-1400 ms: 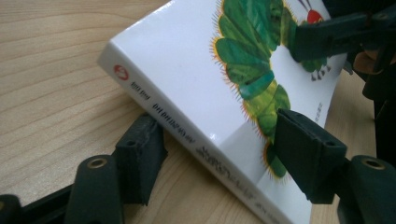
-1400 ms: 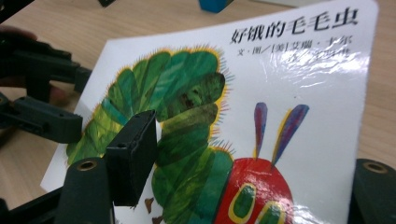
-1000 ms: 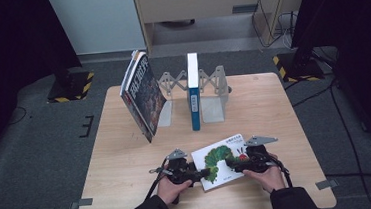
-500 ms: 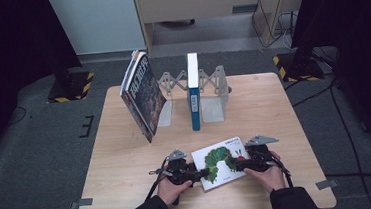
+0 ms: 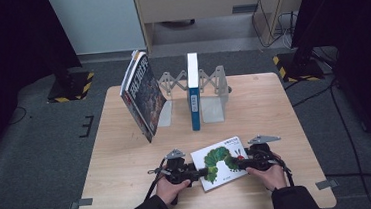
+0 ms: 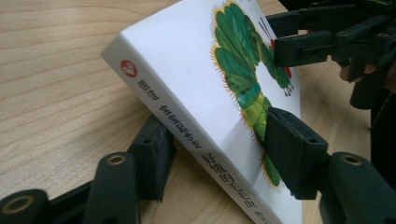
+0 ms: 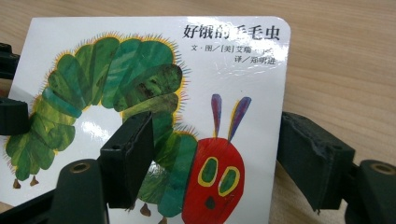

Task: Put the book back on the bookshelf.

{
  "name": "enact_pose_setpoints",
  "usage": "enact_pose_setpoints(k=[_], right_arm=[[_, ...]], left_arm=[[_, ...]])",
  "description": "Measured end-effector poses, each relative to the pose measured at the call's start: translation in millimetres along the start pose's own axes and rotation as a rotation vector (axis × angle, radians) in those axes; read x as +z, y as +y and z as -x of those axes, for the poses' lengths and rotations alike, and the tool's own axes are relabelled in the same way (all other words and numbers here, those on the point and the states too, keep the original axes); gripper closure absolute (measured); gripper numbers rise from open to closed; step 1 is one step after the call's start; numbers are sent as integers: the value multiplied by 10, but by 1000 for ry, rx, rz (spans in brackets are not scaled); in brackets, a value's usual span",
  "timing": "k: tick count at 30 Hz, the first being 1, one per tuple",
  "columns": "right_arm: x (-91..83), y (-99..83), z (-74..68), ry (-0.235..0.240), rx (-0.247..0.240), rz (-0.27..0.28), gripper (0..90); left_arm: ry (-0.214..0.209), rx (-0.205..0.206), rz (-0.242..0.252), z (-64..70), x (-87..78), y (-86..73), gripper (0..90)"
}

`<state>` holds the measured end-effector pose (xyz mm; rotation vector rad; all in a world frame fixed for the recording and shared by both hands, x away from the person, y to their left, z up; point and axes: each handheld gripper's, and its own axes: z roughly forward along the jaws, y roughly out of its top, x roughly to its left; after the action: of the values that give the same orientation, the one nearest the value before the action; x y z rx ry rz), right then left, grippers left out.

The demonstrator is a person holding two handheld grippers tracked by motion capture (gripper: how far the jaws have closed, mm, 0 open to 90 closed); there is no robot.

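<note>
A white board book (image 5: 221, 163) with a green caterpillar on its cover is at the front middle of the wooden table (image 5: 122, 159). My left gripper (image 5: 202, 174) is shut on its spine edge. In the left gripper view the book (image 6: 187, 60) sits tilted between the jaws of that gripper (image 6: 219, 156), one jaw under it and one on the cover. My right gripper (image 5: 239, 163) is shut on the opposite edge. In the right gripper view one jaw of that gripper (image 7: 217, 158) presses on the cover of the book (image 7: 140, 46) and the other lies past its edge.
A dark-covered book (image 5: 142, 95) leans at the back left of the table. A white book with a blue spine (image 5: 193, 91) stands upright in a grey metal book rack (image 5: 214, 99) at the back middle. Bare wood lies on either side of my hands.
The right gripper and the book's right edge have shifted slightly to the right. Both grippers keep their hold.
</note>
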<state>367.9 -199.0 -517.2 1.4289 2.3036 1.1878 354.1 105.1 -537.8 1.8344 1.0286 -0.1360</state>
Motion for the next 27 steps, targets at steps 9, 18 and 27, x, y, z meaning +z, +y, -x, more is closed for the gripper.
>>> enact_pose_setpoints(k=[9, 18, 27], right_arm=[[-54, 48, 31, 22, -2, 91, 346], [-66, 49, 15, 19, 8, 88, 346], [-97, 56, 19, 21, 6, 122, 362]], left_arm=[[-4, 19, 68, 22, -133, 96, 575], [-24, 31, 62, 40, -122, 110, 570], [-53, 50, 70, 70, -102, 105, 587]])
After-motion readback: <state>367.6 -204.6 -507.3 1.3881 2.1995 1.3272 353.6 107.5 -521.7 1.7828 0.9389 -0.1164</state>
